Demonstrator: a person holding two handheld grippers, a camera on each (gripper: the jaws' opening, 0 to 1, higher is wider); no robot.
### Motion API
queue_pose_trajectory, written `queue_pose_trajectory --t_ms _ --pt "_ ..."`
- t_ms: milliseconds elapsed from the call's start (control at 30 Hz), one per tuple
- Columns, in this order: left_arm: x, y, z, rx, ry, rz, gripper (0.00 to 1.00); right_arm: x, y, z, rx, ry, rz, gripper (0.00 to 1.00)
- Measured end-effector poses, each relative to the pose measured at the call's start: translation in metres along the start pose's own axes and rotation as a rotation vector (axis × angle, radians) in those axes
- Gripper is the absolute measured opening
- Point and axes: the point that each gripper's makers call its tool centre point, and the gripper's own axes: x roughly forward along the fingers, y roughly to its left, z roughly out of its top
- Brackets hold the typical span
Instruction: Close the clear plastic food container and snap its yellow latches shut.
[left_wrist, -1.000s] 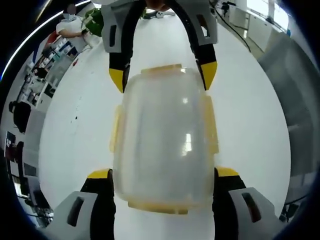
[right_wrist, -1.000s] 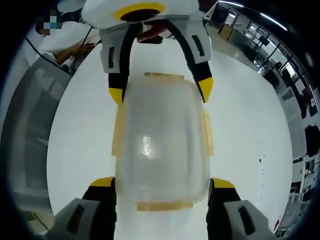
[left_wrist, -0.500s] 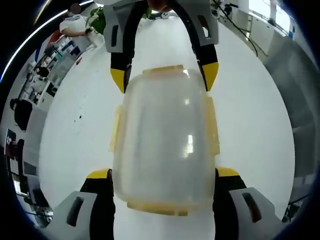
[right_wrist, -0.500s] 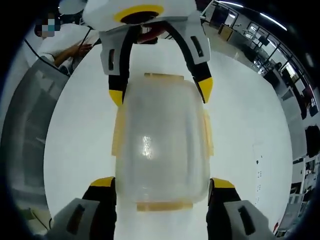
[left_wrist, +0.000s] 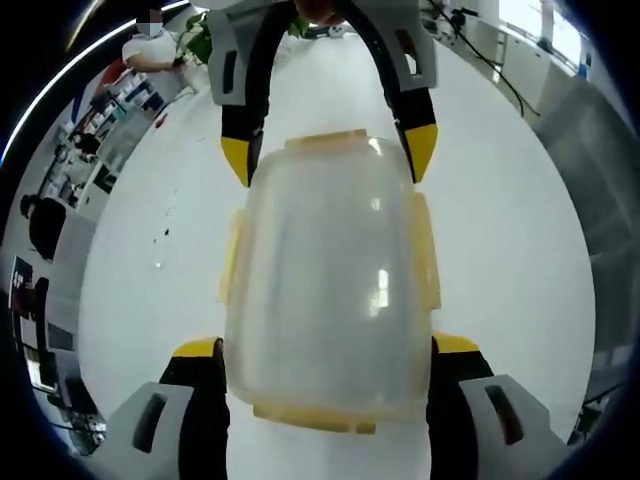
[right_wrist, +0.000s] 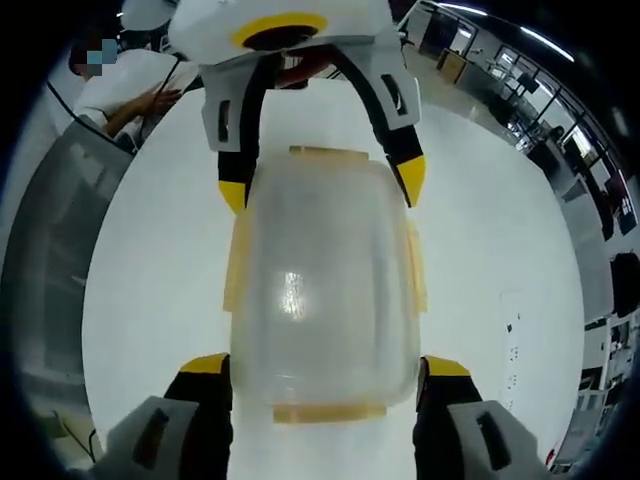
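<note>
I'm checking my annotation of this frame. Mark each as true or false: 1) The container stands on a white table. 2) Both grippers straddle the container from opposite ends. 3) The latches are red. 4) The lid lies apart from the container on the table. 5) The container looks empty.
1) True: the clear container stands on the white table.
2) True: the left gripper has a jaw on each side of its near end, the right gripper likewise at the far end.
3) False: the latches are yellow.
4) False: the lid sits on the container.
5) True: nothing shows through its walls.
</note>
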Motion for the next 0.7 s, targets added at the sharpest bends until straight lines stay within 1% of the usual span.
queue_pose_trajectory --t_ms 167,300,467,567,633,700 --pt "0.001 -0.0001 0.0002 -0.001 -0.009 0.002 0.8 0.0003 0.0008 -0.0001 -0.002 -0.001 -0.007 0.75" --pt "0.0006 -0.0003 0.001 0.002 0.007 0.005 0.8 0.0002 0.0006 0.0 -0.002 0.004 -0.008 0.75" --pt "-0.0011 -0.0008 0.0017 -0.001 0.0 0.006 0.8 -0.0017 0.0009 0.0003 0.009 -0.008 -0.01 0.75" --pt "-0.0021 -0.0016 0.0009 0.0 0.007 0.007 0.8 -0.0044 0.0006 0.0014 0.006 -0.019 -0.023 0.75" --pt "-0.0032 -0.0015 0.0016 0.002 0.004 0.008 0.79 -0.0054 0.0009 0.0009 0.008 -0.019 -0.024 0.75" --pt "-0.0051 -0.0027 0.0038 -0.011 -0.006 -0.001 0.8 -0.0065 -0.0002 0.0007 0.005 -0.019 -0.035 0.76"
